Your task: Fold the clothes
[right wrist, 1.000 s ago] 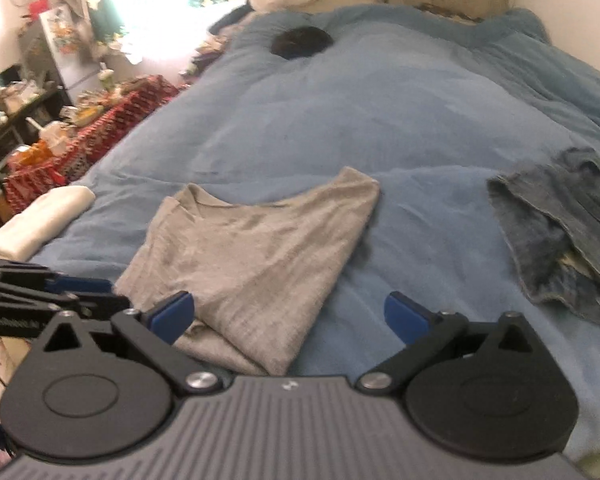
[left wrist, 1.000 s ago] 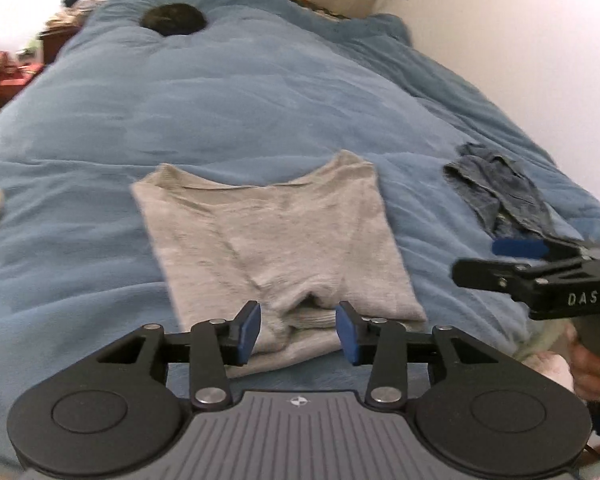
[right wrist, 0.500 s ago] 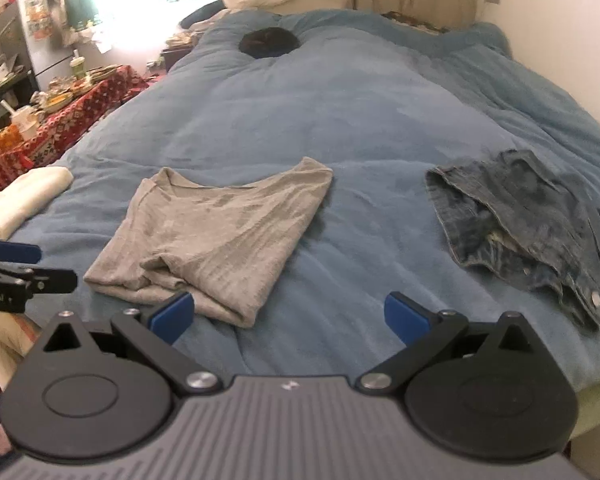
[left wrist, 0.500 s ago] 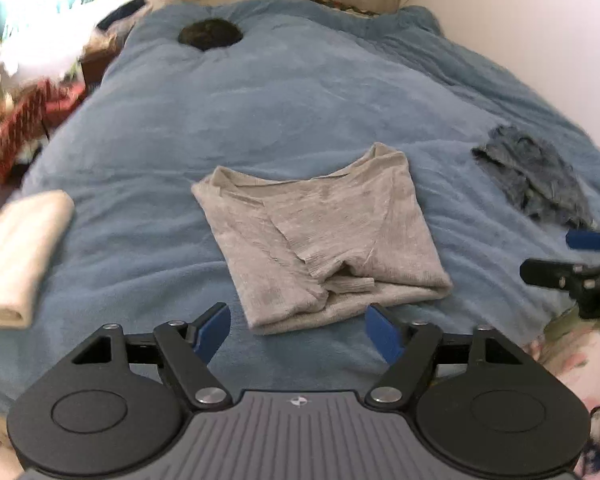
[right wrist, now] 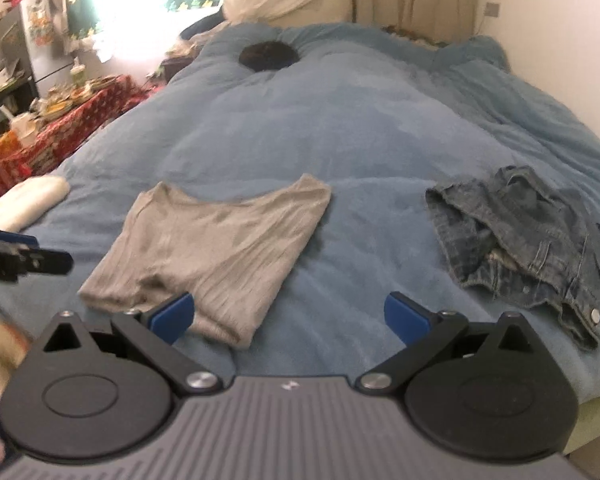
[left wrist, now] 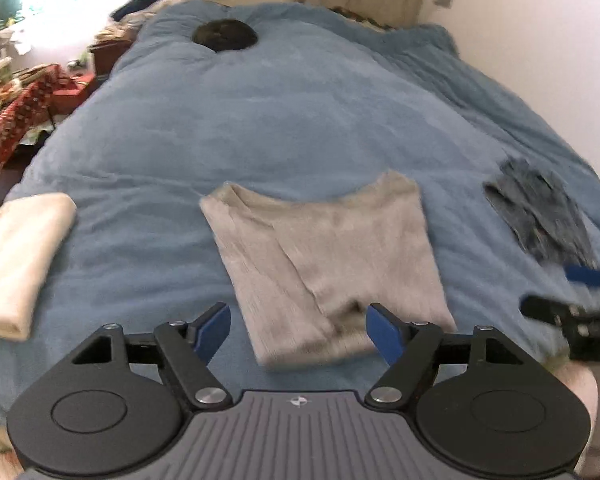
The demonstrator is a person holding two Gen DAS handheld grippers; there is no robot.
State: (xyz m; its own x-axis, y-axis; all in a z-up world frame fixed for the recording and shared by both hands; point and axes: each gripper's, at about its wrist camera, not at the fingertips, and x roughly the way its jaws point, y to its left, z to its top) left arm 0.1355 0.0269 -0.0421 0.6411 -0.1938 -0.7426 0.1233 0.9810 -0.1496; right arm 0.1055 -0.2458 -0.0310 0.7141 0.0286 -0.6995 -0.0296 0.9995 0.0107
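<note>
The grey top (left wrist: 324, 264) lies folded flat on the blue duvet (left wrist: 300, 120), just beyond both tongs. The left gripper (left wrist: 298, 330) is opening, its jaws wide, nothing between them, the near hem just ahead. The right gripper (right wrist: 288, 316) stands spread and empty, the top ahead to its left, crumpled denim (right wrist: 516, 236) to its right.
</note>
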